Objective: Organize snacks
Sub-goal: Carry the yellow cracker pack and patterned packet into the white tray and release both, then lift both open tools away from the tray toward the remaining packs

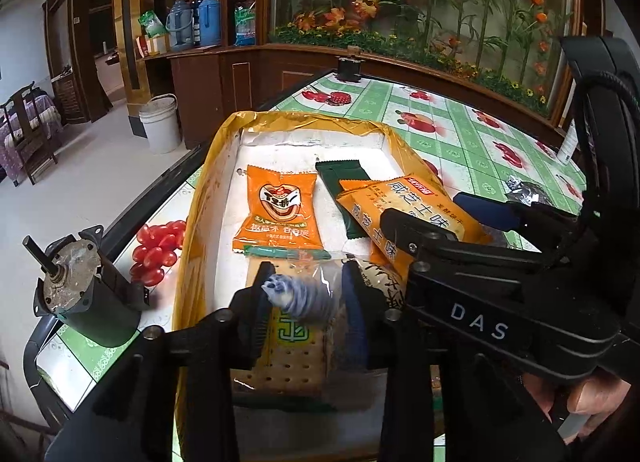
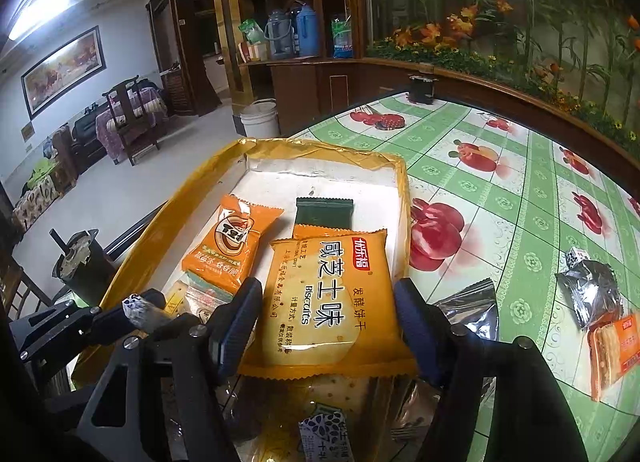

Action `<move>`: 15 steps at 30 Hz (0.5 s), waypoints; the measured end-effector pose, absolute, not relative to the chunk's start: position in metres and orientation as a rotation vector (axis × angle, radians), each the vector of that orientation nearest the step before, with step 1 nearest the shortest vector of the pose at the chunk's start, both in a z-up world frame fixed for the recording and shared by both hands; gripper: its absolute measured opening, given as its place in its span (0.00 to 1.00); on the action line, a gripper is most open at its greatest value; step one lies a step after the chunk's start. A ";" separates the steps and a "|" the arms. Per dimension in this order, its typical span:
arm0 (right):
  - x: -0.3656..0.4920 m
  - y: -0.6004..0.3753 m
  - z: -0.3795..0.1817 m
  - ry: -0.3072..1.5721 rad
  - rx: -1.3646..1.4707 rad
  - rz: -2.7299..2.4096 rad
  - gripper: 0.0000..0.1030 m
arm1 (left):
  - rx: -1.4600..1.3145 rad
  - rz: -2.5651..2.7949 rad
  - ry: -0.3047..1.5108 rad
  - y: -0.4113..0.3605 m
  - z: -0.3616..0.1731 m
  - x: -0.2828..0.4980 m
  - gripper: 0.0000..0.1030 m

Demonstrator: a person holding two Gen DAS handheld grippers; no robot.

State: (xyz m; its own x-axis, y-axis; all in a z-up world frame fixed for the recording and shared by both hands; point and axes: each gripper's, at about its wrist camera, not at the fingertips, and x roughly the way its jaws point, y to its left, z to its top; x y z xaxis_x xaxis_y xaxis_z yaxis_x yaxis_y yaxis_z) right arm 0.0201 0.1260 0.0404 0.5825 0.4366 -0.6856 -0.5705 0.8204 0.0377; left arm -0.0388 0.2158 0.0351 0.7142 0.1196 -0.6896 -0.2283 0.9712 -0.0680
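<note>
In the yellow-rimmed tray (image 2: pixel 402 198) lie two orange packets, one dark green packet (image 2: pixel 325 211) and one clear cracker pack (image 1: pixel 288 358), where the left gripper (image 1: pixel 306 296) stands slightly parted around a small blue-white wrapped candy (image 1: pixel 298 296), and the right gripper (image 2: pixel 326 326) straddles the biscuit packet (image 2: pixel 326 302), fingers wide.

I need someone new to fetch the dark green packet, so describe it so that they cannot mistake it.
Start at the gold-rimmed, white-floored cardboard tray on the green-and-white checked tablecloth with fruit prints. The small dark green foil packet lies near the tray's far end, partly tucked under the orange biscuit packet with white characters. It is the only dark, unprinted wrapper; its neighbours are orange.
</note>
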 end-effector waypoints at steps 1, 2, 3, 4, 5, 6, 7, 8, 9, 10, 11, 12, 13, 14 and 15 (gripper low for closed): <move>0.021 0.126 0.040 0.744 -0.192 0.594 0.68 | -0.159 0.194 0.751 0.217 0.035 -0.039 0.36; 0.021 0.125 0.041 0.745 -0.189 0.596 0.69 | -0.166 0.195 0.751 0.219 0.035 -0.040 0.36; 0.021 0.125 0.041 0.746 -0.187 0.598 0.69 | -0.168 0.195 0.751 0.219 0.036 -0.040 0.37; 0.021 0.124 0.041 0.747 -0.184 0.596 0.71 | -0.172 0.195 0.750 0.219 0.035 -0.040 0.38; 0.022 0.124 0.041 0.750 -0.181 0.594 0.72 | -0.174 0.196 0.749 0.220 0.036 -0.040 0.39; 0.023 0.123 0.041 0.754 -0.178 0.593 0.73 | -0.176 0.199 0.747 0.220 0.036 -0.040 0.42; 0.023 0.123 0.041 0.757 -0.174 0.594 0.74 | -0.177 0.201 0.744 0.220 0.036 -0.041 0.45; 0.024 0.121 0.041 0.759 -0.168 0.598 0.74 | -0.179 0.203 0.738 0.221 0.037 -0.042 0.47; 0.024 0.121 0.042 0.758 -0.166 0.600 0.74 | -0.177 0.202 0.735 0.221 0.037 -0.043 0.50; 0.023 0.121 0.043 0.750 -0.171 0.599 0.74 | -0.170 0.208 0.730 0.221 0.038 -0.045 0.53; 0.022 0.121 0.045 0.739 -0.179 0.596 0.74 | -0.163 0.215 0.726 0.221 0.039 -0.046 0.53; 0.021 0.121 0.046 0.732 -0.183 0.594 0.74 | -0.159 0.221 0.723 0.221 0.039 -0.046 0.53; 0.019 0.122 0.047 0.718 -0.189 0.596 0.74 | -0.159 0.223 0.723 0.221 0.040 -0.046 0.53; 0.018 0.122 0.049 0.708 -0.194 0.595 0.75 | -0.161 0.222 0.720 0.221 0.041 -0.047 0.53; 0.017 0.122 0.049 0.701 -0.199 0.592 0.75 | -0.162 0.223 0.715 0.221 0.041 -0.047 0.53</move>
